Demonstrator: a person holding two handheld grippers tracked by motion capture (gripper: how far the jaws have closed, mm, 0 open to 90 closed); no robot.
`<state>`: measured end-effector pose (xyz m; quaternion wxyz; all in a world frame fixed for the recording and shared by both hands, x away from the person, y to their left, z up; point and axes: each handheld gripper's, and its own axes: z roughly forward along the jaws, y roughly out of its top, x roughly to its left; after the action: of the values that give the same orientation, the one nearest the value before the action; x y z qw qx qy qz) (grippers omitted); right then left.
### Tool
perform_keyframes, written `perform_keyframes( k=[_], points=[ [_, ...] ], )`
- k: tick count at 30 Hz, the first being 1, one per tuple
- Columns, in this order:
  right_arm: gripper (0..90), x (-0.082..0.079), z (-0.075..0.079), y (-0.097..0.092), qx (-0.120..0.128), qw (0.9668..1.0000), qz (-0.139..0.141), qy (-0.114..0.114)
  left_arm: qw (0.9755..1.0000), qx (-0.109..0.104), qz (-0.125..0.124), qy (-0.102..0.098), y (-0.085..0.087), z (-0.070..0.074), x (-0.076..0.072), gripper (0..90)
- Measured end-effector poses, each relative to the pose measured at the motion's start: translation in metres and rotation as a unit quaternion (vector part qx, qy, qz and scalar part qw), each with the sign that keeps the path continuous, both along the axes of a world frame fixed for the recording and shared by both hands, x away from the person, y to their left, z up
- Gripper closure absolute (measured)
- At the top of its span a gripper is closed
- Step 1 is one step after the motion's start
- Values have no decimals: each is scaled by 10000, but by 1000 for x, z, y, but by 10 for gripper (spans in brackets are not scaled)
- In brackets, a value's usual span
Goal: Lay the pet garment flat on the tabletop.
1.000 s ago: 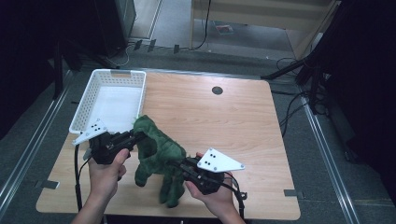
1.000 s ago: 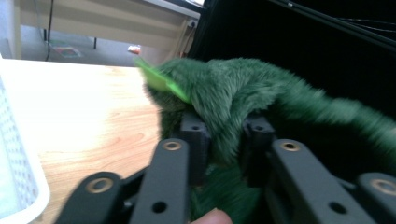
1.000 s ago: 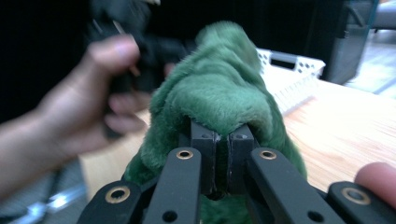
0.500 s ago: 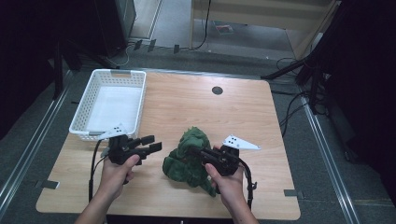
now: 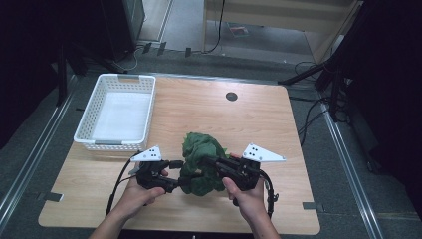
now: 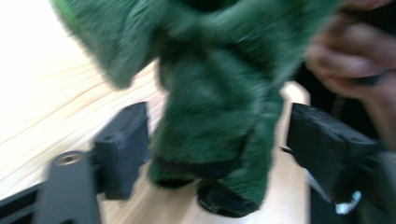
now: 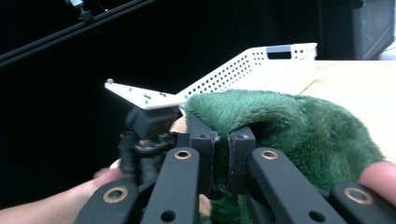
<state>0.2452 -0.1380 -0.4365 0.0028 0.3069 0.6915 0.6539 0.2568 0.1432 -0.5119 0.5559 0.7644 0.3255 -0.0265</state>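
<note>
We are part-way through handling a green plush toy, which lies bunched on the wooden bench near its front edge, between our two hands and well apart from the white basket at the back left. Our right tool is clamped on a fold of the plush: in the right gripper view its jaws sit almost together with green fabric pinched between them. Our left tool has just been opening; in the left gripper view its jaws stand apart on either side of a hanging part of the toy, and the pads do not seem to press on it, though the picture is blurred.

We judge this a regrasp: the right side holds while the left seeks a fresh hold. The next move calls for closing the left tool squarely on that part, deep enough that the soft pile does not slip out, while the right grip keeps firm.
</note>
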Motion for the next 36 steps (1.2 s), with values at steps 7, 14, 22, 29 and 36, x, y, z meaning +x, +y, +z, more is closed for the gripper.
perform_keyframes(
  k=[7,14,22,29,36],
  points=[
    [856,1,2,-3,-99,9999,19,-105,9988,-101,139,-460,17,12,-2,868],
    [855,7,1,-14,-392,9981,-444,-170,9918,-100,448,-1192,43,51,-14,890],
    [842,2,11,-15,-408,9973,-496,-357,9780,-293,292,-2044,51,97,-41,887],
    [838,2,15,-13,-597,9938,-872,-337,9821,-266,315,-1838,52,84,-35,884],
    [847,12,2,-19,-657,9931,-949,-192,9844,-169,209,-1739,46,76,-30,881]
  ],
)
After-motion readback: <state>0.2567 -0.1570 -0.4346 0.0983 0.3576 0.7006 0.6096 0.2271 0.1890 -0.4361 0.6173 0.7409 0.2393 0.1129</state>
